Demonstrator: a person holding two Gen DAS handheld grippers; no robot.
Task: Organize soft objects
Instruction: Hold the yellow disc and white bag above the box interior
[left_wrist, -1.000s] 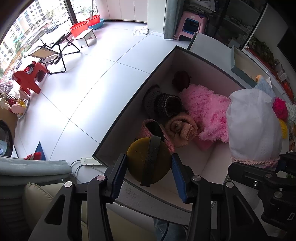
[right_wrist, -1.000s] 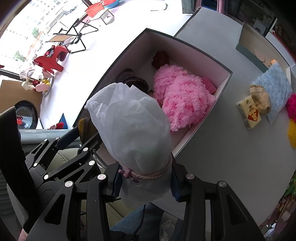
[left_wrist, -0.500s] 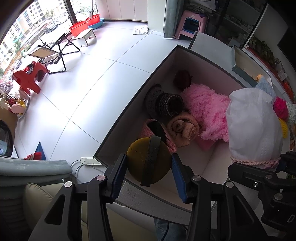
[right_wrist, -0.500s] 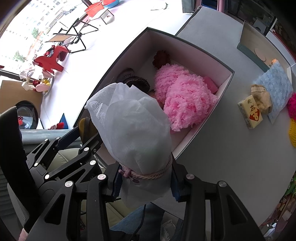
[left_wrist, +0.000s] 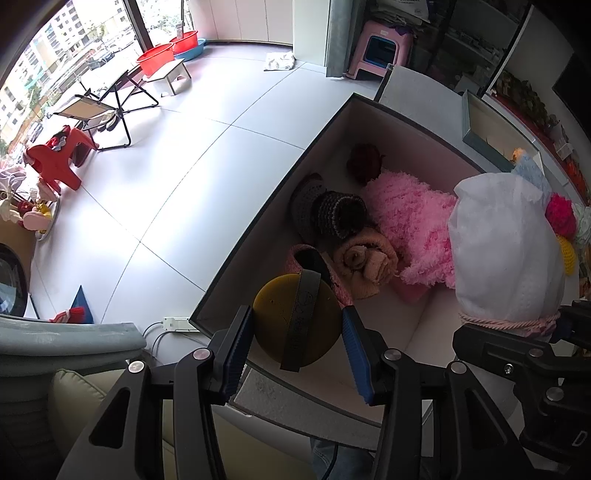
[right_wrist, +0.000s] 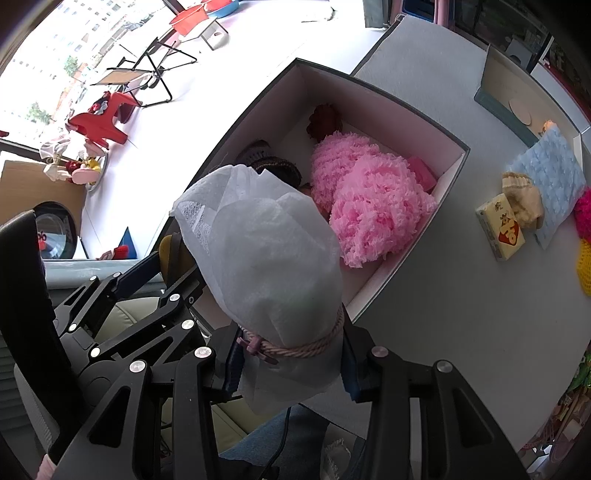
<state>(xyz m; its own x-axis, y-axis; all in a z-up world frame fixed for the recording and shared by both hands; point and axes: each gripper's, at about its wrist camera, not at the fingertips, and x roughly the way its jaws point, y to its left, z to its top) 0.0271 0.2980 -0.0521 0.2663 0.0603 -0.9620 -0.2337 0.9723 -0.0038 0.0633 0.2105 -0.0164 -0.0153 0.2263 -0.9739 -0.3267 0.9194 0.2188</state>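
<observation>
The left gripper is clamping a yellow ball at lower centre; the right gripper is pinching a white bag, seemingly above the box.

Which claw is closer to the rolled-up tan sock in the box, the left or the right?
Left. The left claw, shut on a mustard ball, hovers just before the tan sock. The right claw, gripping a white drawstring bag, sits farther out near the box's corner.

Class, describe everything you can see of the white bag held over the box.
The white bag looks like thin, soft non-woven fabric, bulging and creased. A pink cord ties its neck, with loose fabric hanging below. The right gripper clamps it at the neck, so it points away over the box edge.
</observation>
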